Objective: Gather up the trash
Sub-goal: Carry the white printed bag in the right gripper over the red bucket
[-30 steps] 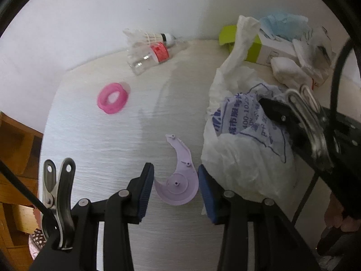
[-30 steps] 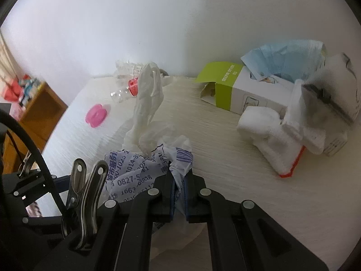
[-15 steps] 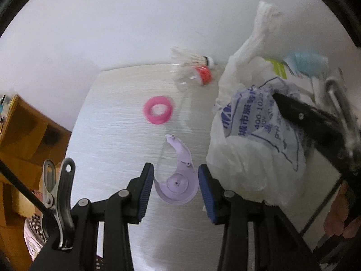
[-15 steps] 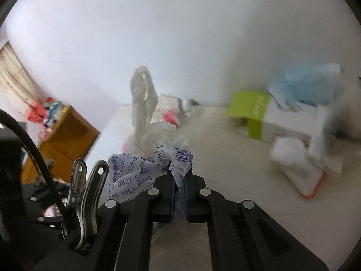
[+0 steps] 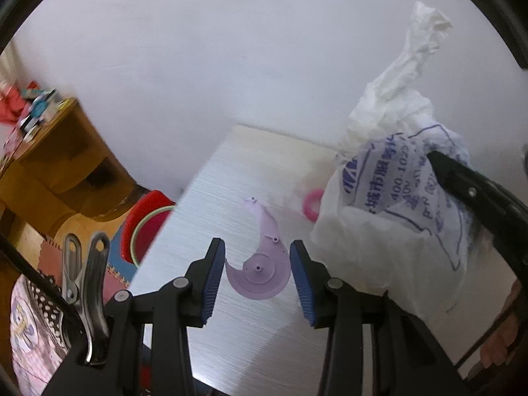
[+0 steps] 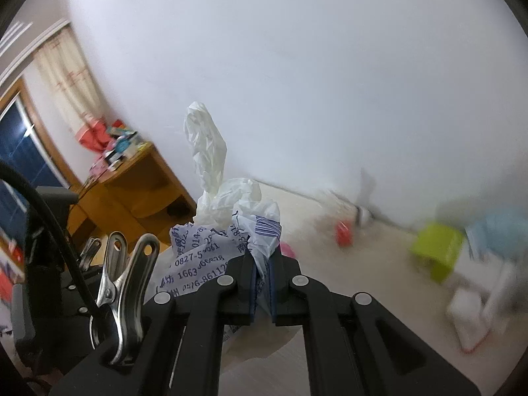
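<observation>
Behind everything stands a plain white wall [image 5: 231, 49], with a wooden desk [image 5: 56, 165] at far left below it. On the pale tabletop [image 5: 204, 198], the left tongs [image 5: 257, 269] grip a lilac plastic piece [image 5: 260, 264] between their blue pads, jaws partly apart. Just right of it, the right tongs [image 6: 262, 285] are pinched tight on a printed white plastic bag [image 5: 389, 224], which partly hides a pink ring [image 5: 312, 203] behind it.

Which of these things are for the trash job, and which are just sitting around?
For the job:
plastic bag, pinched by the right gripper
purple plastic piece, between the left gripper's fingers
pink ring

Just lying about:
wooden shelf
red basin
</observation>
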Tool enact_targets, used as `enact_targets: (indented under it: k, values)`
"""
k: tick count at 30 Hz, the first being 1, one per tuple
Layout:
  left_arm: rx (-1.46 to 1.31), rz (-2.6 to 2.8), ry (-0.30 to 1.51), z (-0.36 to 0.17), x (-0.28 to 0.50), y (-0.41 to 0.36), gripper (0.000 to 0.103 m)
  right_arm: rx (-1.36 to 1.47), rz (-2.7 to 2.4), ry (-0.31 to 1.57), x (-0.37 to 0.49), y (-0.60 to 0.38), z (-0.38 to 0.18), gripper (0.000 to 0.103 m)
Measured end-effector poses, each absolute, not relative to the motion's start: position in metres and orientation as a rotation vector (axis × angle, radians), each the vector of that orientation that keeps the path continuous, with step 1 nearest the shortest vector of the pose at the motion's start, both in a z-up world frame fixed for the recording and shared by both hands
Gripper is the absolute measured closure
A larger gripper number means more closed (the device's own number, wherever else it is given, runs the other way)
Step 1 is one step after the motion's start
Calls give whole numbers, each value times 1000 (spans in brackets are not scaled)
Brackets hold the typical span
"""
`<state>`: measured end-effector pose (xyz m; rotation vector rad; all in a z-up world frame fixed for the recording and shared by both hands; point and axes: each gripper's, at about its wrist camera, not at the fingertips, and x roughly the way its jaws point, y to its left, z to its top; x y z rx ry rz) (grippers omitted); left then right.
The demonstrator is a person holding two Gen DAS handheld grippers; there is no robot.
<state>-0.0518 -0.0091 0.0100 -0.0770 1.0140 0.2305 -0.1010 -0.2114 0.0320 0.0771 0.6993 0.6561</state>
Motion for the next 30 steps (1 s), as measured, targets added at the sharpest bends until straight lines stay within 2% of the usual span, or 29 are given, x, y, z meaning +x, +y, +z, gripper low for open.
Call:
enact_targets:
  k: [9, 18, 30]
  values:
    - [-169, 312, 921, 37, -72, 56, 60, -18, 741, 647, -113, -148, 68, 97]
    - [-195, 306, 882, 56, -69, 118, 60, -21, 738, 683, -103, -86, 66, 97]
    - [-280, 320, 871, 52, -55, 201, 60, -60, 744, 705, -87, 1, 70, 97]
